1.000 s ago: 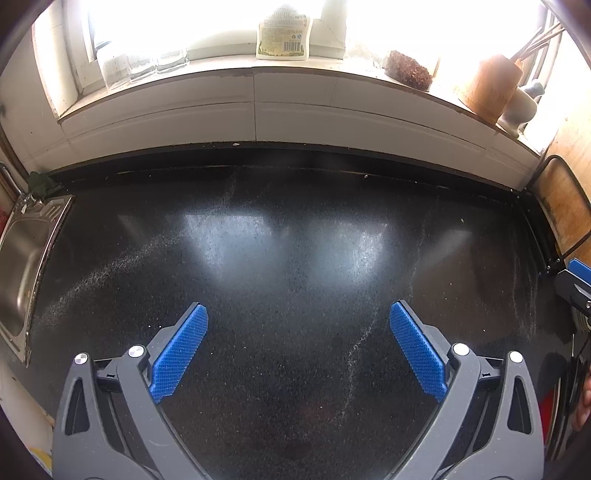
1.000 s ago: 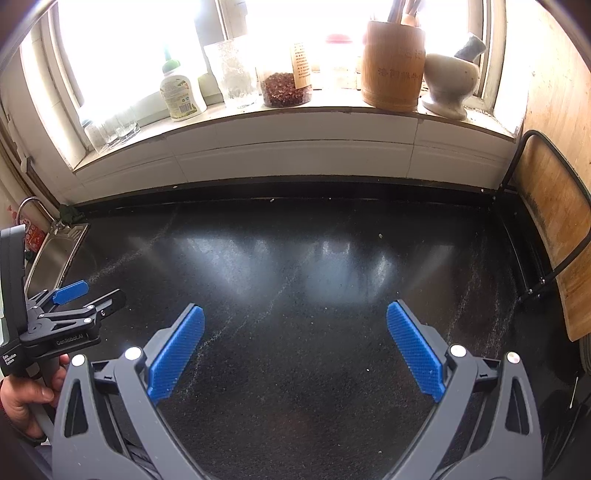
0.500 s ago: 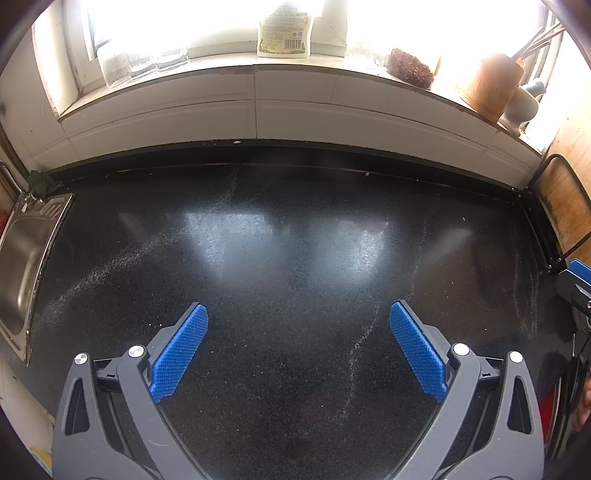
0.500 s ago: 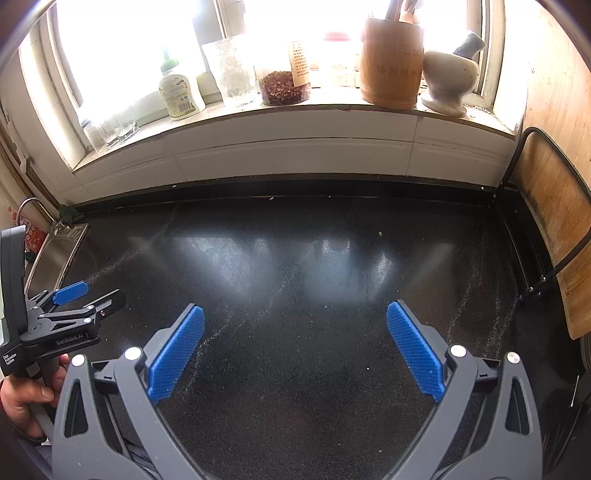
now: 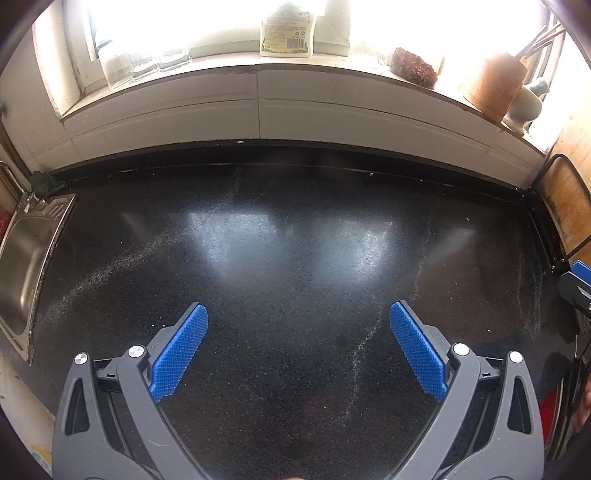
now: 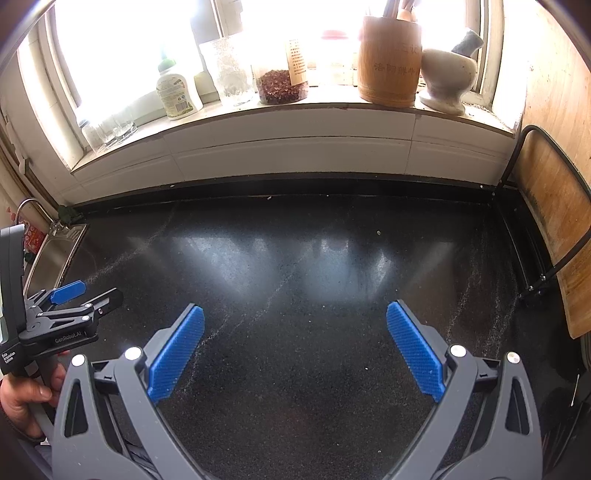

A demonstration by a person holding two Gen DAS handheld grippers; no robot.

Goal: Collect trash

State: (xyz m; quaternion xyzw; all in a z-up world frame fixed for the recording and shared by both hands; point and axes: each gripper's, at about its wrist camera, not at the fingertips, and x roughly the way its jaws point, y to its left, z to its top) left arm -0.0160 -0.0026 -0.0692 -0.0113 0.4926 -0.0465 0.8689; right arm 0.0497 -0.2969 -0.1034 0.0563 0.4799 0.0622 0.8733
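While spread, both tongs (image 5: 298, 341) (image 6: 295, 341) over countertop (image 5: 295, 258)

Blown-out window (image 6: 147, 44) backlight, fisheye-warped edges

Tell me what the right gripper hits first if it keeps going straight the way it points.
Probably the bare black counter ahead of the open right gripper; nothing lies between. If it points flatter than it looks, the white tiled wall comes first.

left tongs (image 5: 297, 350) with blue ribbed pads spread wide over the speckled black stone counter (image 5: 295, 258), nothing between them, steel sink (image 5: 26, 266) at the left edge, white label bottle (image 5: 287, 31) and round wooden utensil holder (image 5: 495, 85) up on the windowsill
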